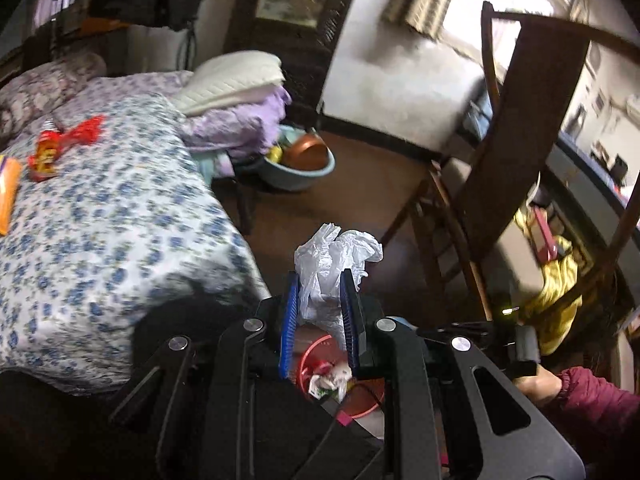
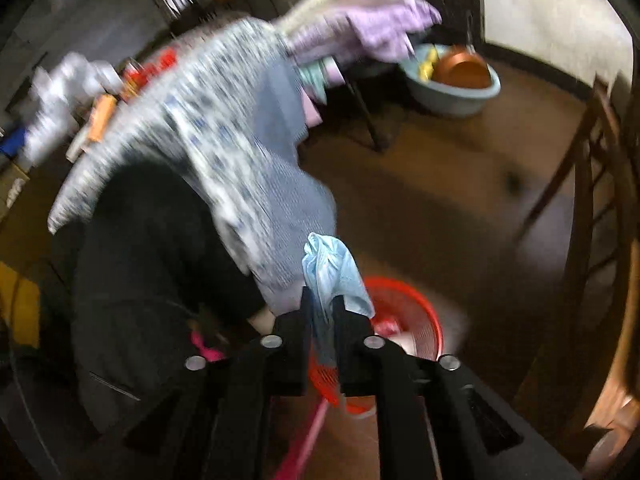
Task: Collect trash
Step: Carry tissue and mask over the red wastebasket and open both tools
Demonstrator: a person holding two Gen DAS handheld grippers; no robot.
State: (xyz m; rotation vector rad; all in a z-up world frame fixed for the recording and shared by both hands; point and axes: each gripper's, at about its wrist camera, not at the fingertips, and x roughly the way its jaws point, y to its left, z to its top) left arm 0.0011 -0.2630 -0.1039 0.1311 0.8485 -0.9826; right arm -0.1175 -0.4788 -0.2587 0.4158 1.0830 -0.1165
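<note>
My left gripper [image 1: 320, 284] is shut on a crumpled white plastic bag [image 1: 336, 260] and holds it above a red basket [image 1: 316, 350] on the floor, which has crumpled trash [image 1: 330, 380] in it. My right gripper [image 2: 323, 300] is shut on a light blue piece of trash [image 2: 332, 268], just over the near rim of the red basket [image 2: 404, 312]. More trash lies on the flowered bed: a red wrapper [image 1: 60, 144] and an orange packet [image 1: 8, 192]. The right wrist view is blurred.
The flowered bed [image 1: 112, 220] fills the left, with folded blankets [image 1: 236, 96] at its end. A blue basin [image 1: 298, 164] with a copper bowl sits on the brown floor. A wooden chair [image 1: 512, 152] stands at the right. A pink handle [image 2: 308, 436] lies below the basket.
</note>
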